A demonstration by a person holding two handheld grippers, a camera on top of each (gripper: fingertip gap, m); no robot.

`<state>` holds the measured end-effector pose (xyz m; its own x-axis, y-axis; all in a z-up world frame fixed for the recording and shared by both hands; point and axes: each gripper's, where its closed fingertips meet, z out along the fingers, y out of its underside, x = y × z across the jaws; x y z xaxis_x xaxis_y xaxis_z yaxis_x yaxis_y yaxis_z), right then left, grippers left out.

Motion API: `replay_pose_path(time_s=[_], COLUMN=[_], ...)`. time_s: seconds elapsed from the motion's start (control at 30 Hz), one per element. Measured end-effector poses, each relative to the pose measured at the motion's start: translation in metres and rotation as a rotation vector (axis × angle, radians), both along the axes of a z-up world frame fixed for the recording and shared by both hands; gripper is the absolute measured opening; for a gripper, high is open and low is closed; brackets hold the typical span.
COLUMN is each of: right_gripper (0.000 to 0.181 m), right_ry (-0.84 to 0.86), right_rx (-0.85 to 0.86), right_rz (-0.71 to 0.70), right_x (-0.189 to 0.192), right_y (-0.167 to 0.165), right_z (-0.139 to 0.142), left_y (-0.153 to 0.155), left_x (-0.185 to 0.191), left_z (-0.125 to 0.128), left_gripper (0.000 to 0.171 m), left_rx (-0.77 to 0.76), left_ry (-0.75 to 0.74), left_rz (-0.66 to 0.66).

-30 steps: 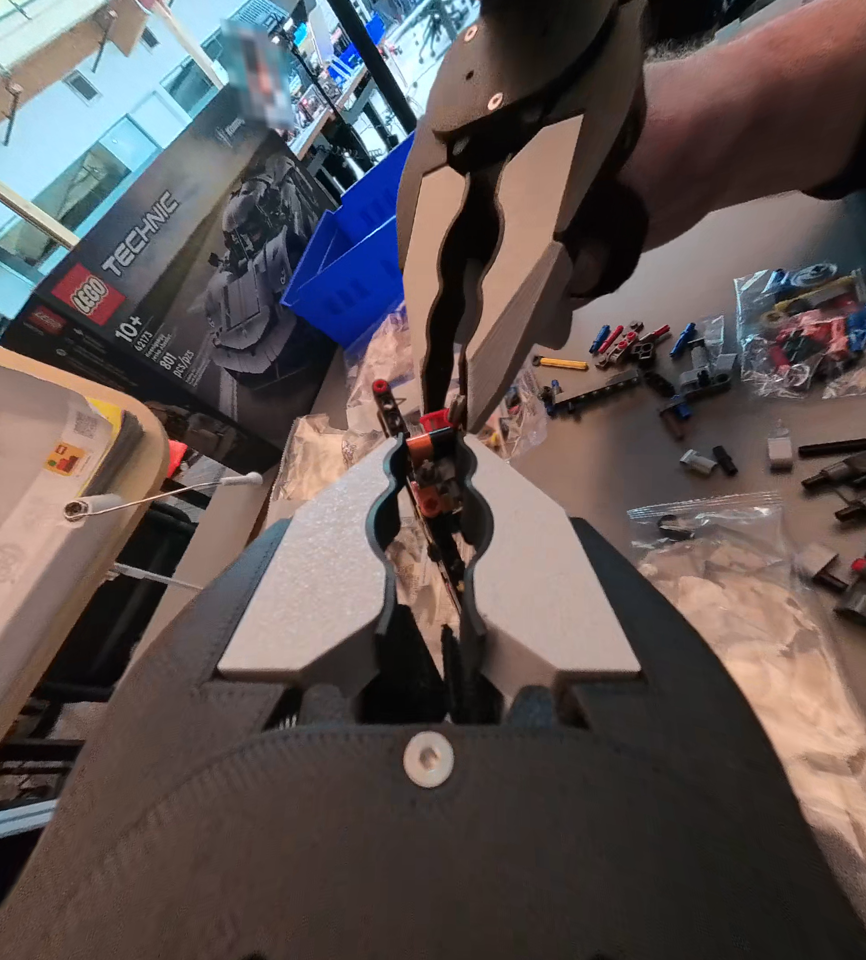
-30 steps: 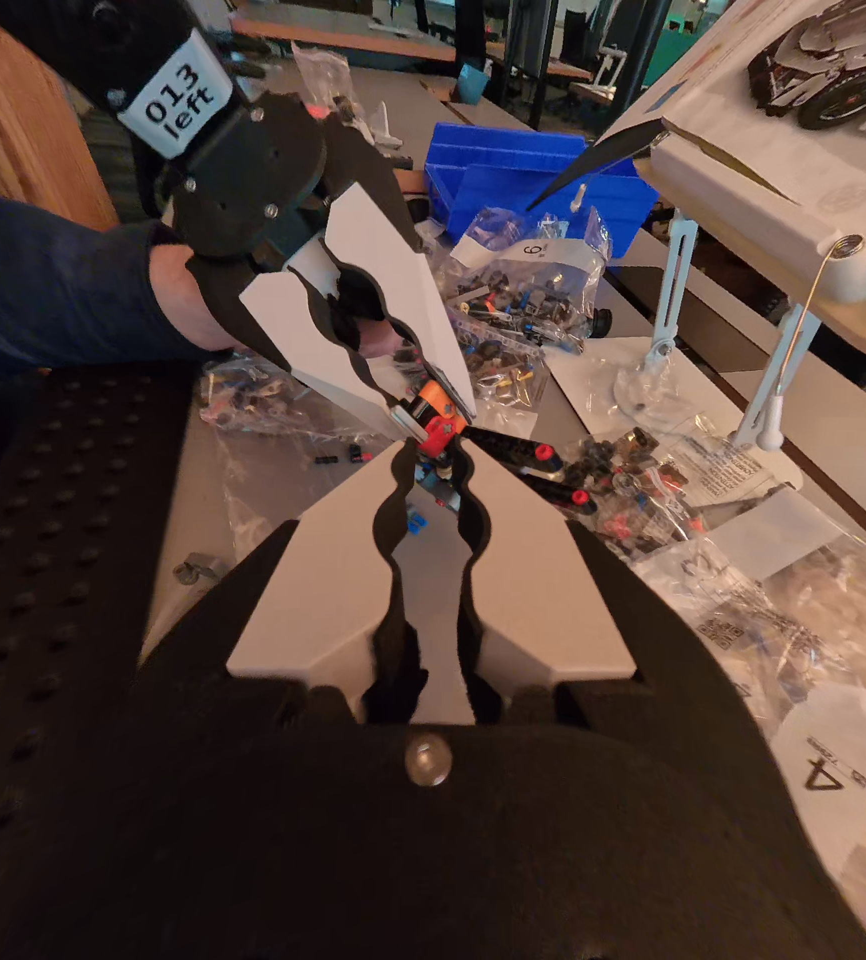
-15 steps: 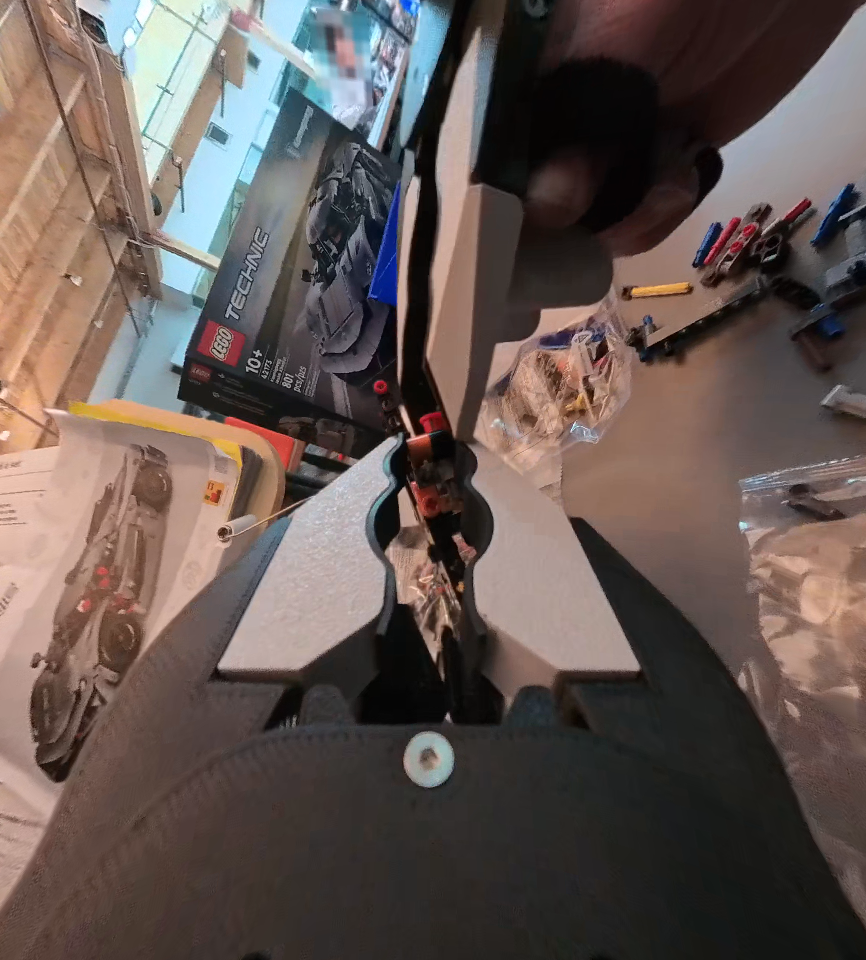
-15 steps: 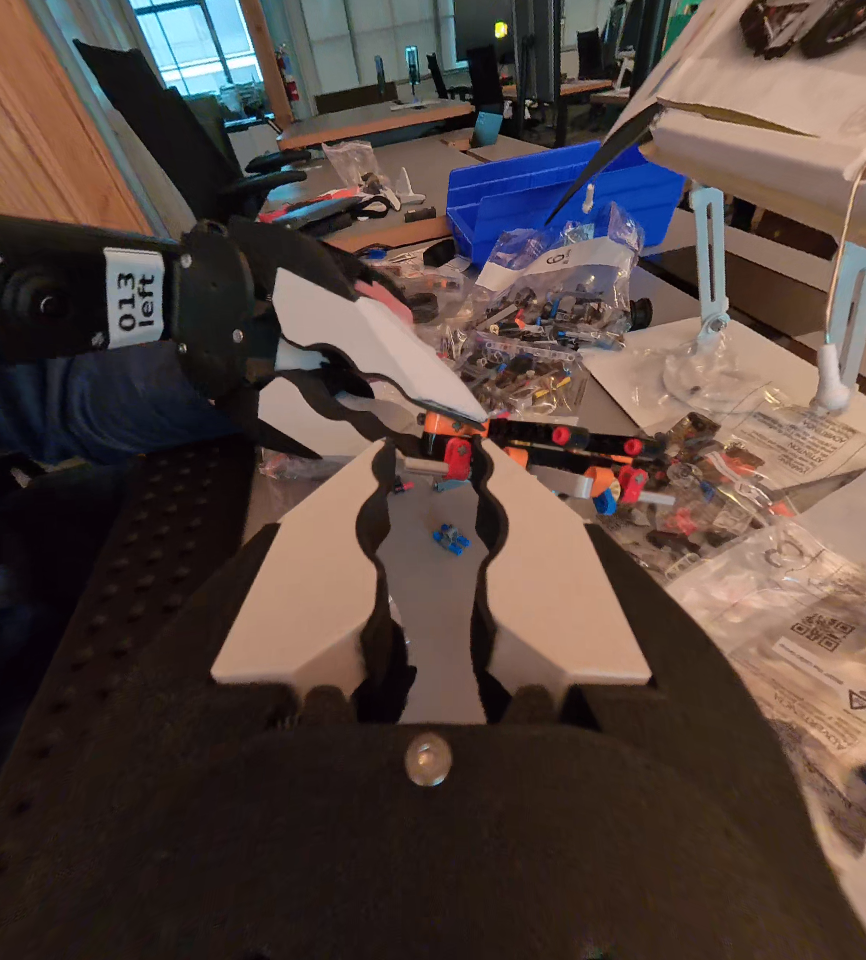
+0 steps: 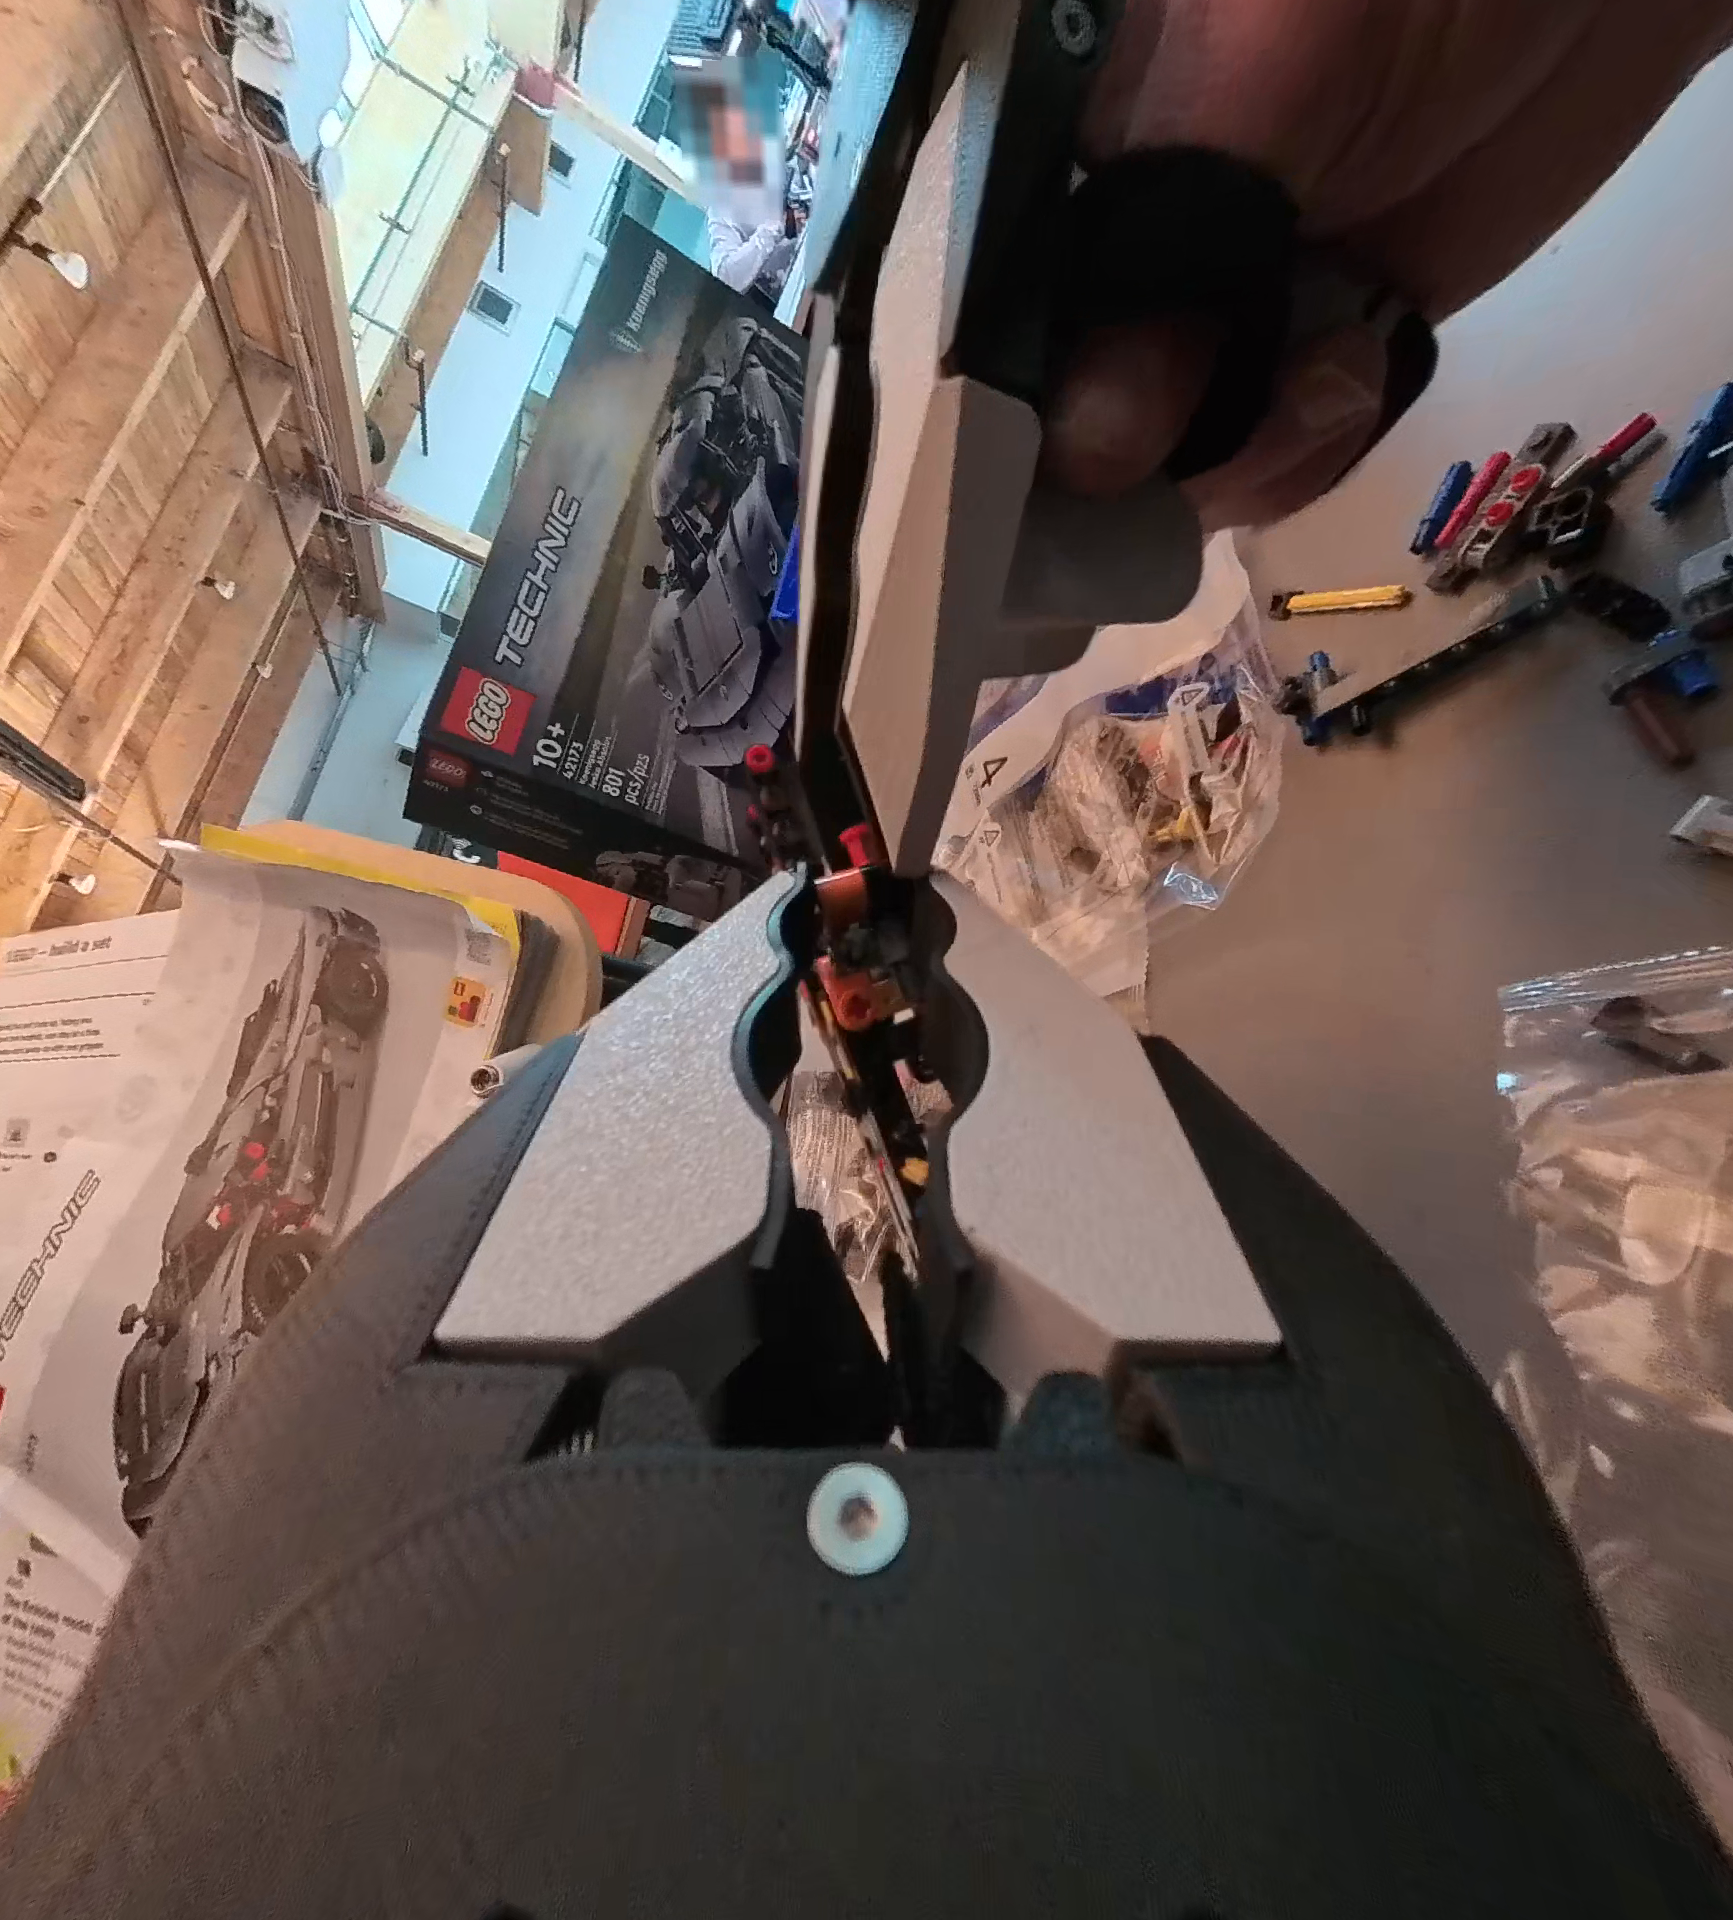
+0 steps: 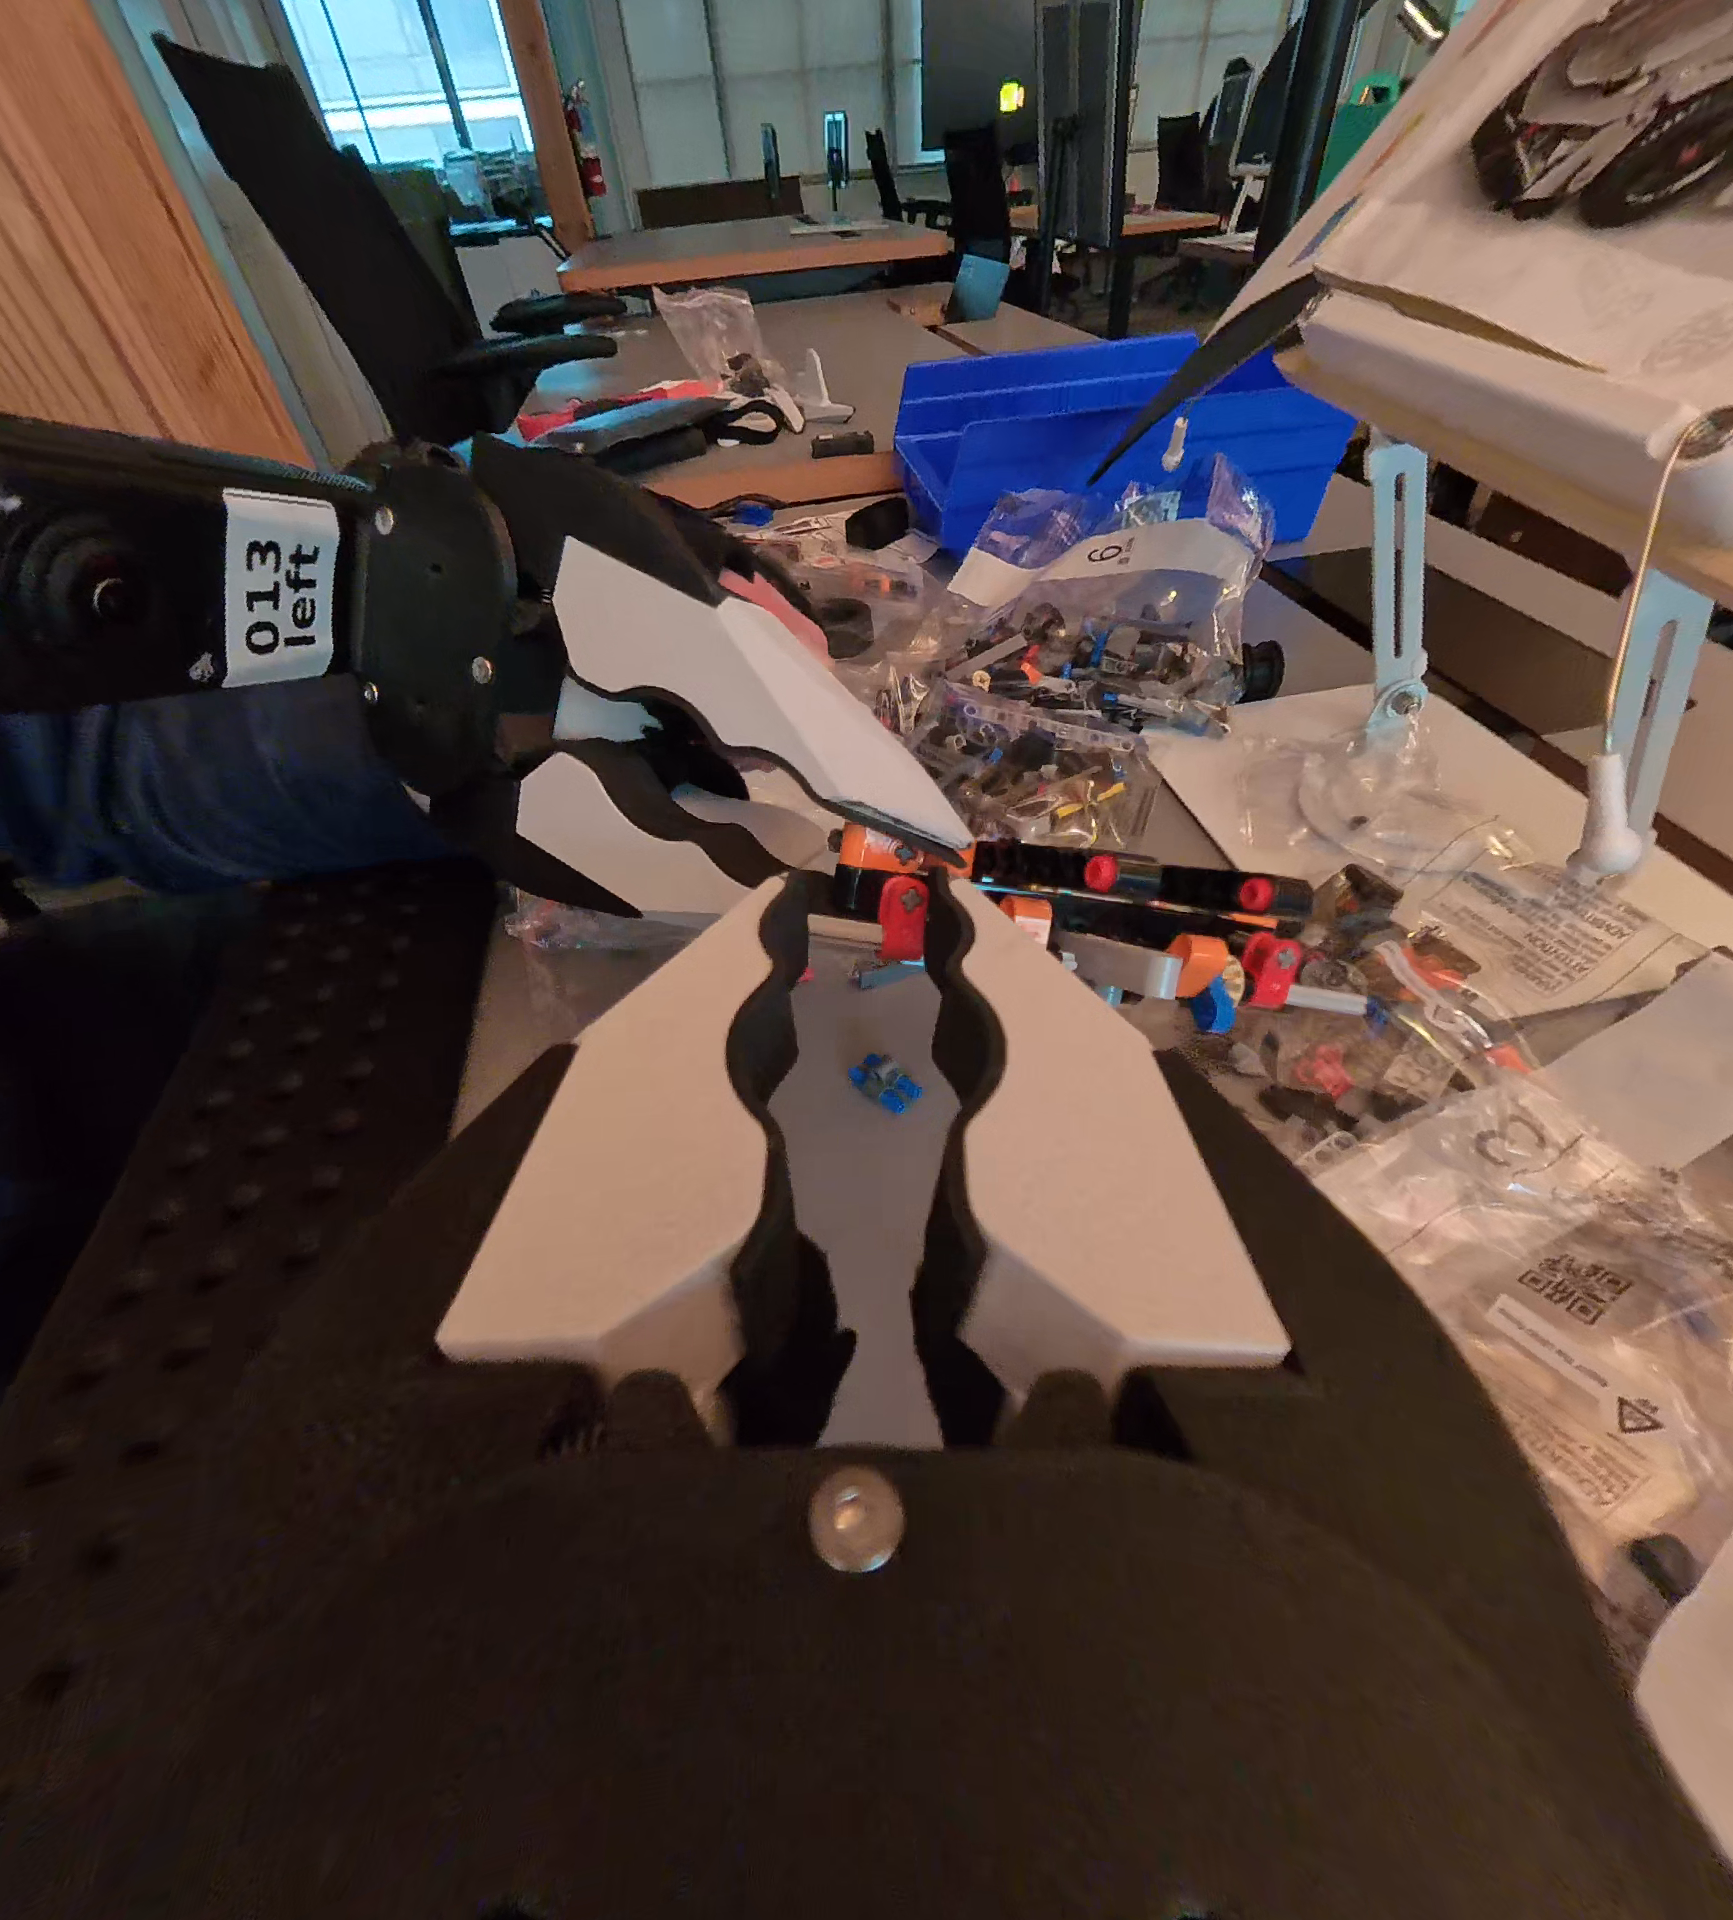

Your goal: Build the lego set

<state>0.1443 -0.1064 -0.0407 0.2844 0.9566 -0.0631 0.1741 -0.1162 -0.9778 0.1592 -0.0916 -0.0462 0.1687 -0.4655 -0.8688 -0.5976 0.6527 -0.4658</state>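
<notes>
The lego assembly point(image 6: 1080, 894), a long black beam with red pins and orange pieces, hangs above the tabletop point(image 6: 872, 1174), caught between both tools. The left hand-held gripper point(image 5: 862, 904) pinches its orange end, fingers pressed onto it. The right hand-held gripper point(image 6: 867, 894) meets it from the other side, its tips closed around a red connector point(image 6: 901, 914), though how firmly is hard to judge from here. A small blue piece point(image 6: 885, 1081) lies on the tabletop beneath. Bags of parts point(image 6: 1070, 665) sit behind, near a blue bin point(image 6: 1049, 436); the set's dark box point(image 5: 633, 582) stands beyond.
</notes>
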Motion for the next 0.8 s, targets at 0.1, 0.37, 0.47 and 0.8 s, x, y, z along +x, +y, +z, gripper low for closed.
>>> replay_pose_path(time_s=[0.1, 0.37, 0.47, 0.8], right_gripper=[0.019, 0.017, 0.017, 0.018], right_ry=[-0.011, -0.050, -0.091, -0.212], right_rx=[0.030, 0.109, 0.154, 0.208], right_rz=[-0.008, -0.029, -0.050, -0.007], right_x=[0.000, -0.001, -0.001, -0.001], right_y=[-0.001, -0.002, -0.002, -0.009], right_z=[0.001, 0.003, 0.002, -0.012], left_y=[-0.001, -0.002, -0.001, -0.010], left_x=[0.000, 0.001, 0.001, 0.003], left_z=[0.001, 0.000, -0.002, -0.019], left_gripper=[0.017, 0.017, 0.018, 0.019], left_rx=[-0.005, -0.038, -0.074, -0.283], left_ry=[-0.006, -0.028, -0.040, -0.006], left_rz=[-0.002, -0.012, -0.026, -0.137])
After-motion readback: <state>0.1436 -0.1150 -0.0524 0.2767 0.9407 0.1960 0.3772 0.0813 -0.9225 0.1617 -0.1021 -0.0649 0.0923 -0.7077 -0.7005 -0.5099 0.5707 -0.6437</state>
